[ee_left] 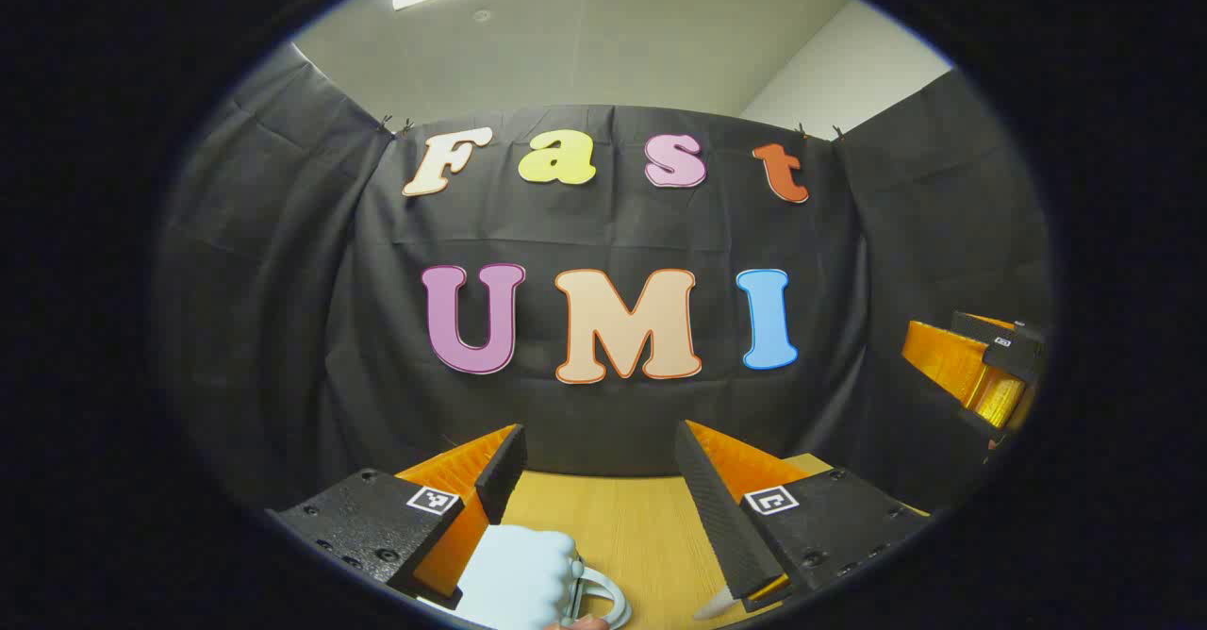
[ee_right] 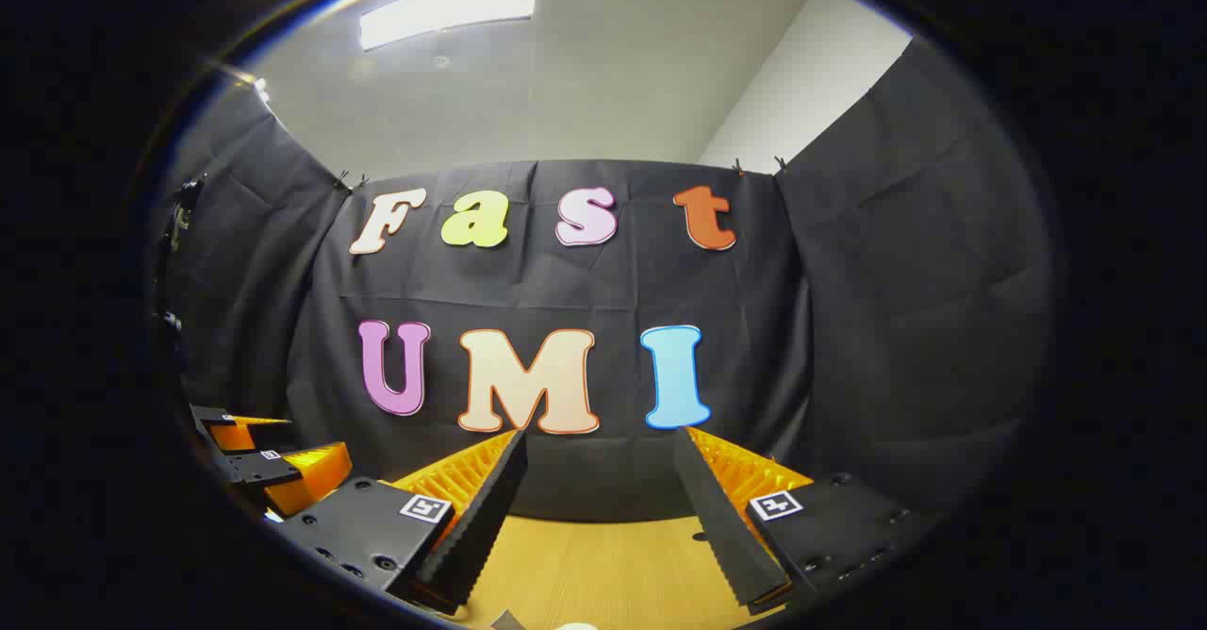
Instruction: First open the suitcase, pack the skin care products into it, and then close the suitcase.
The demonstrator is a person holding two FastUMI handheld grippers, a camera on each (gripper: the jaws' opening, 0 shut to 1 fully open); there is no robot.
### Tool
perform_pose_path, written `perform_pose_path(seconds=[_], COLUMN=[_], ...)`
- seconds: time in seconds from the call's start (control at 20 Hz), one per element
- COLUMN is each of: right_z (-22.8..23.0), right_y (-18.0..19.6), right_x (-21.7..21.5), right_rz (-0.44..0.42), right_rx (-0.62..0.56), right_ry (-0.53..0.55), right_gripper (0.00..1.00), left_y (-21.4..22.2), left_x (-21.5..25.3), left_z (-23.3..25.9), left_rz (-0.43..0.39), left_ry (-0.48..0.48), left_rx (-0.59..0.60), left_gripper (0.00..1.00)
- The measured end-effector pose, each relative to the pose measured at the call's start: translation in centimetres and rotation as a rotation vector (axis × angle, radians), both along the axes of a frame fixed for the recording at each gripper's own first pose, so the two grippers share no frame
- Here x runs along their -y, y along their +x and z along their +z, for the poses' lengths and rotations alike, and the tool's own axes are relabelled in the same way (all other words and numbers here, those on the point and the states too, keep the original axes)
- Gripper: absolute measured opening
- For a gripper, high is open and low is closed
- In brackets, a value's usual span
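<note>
Support surface: light wooden table [ee_left: 632, 526], grain visible.
A pale blue suitcase [ee_left: 519, 578] with a light handle lies on its near edge; small unidentifiable pale objects alongside.

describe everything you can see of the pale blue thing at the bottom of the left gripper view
The pale blue thing lies low on the wooden table, cut off by the view's lower edge. It looks smooth and matte, like moulded plastic, with rounded ridges along its right side and a lighter curved loop or handle beside that. It sits by the inner side of the left gripper's left finger; contact cannot be told. Whether it is the suitcase is unclear.
</note>
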State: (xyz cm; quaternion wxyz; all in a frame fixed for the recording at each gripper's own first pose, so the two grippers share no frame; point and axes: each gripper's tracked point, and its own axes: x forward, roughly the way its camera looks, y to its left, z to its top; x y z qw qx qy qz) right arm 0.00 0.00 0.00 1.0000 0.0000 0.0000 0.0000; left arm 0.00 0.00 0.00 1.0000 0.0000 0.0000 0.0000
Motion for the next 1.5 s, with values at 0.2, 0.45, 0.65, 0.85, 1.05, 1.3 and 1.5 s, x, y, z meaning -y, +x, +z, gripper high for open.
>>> perform_pose_path(seconds=[0.2, 0.45, 0.65, 0.85, 1.05, 1.3, 1.5], right_z=[0.0, -0.6, -1.3, -2.6, -4.0, -3.9, -5.0], right_y=[0.1, 0.2, 0.2, 0.2, 0.3, 0.3, 0.0], right_x=[0.1, 0.4, 1.2, 2.1, 3.4, 3.3, 3.0], right_rz=[-0.001, 0.005, 0.020, 0.078, 0.064, 0.003, -0.014], right_rx=[-0.002, -0.014, -0.027, -0.051, -0.091, -0.079, -0.116], right_ry=[-0.004, -0.003, 0.007, 0.037, 0.043, 0.015, -0.002], right_gripper=[0.98, 0.98, 0.98, 0.98, 0.99, 0.99, 0.99], left_y=[0.2, 0.3, 0.6, 0.9, 1.1, 0.9, 0.7], left_x=[0.0, 0.6, 1.4, 1.3, 1.2, 1.7, 2.7], left_z=[0.1, -0.3, -1.6, -4.5, -9.5, -16.1, -19.8], left_rz=[-0.001, -0.006, -0.011, 0.024, 0.026, -0.013, -0.044], left_ry=[0.011, 0.020, 0.038, 0.068, 0.063, -0.010, -0.023], left_rx=[0.001, -0.010, -0.036, -0.092, -0.202, -0.377, -0.466], left_gripper=[0.92, 0.94, 0.94, 0.94, 0.95, 0.96, 0.96])
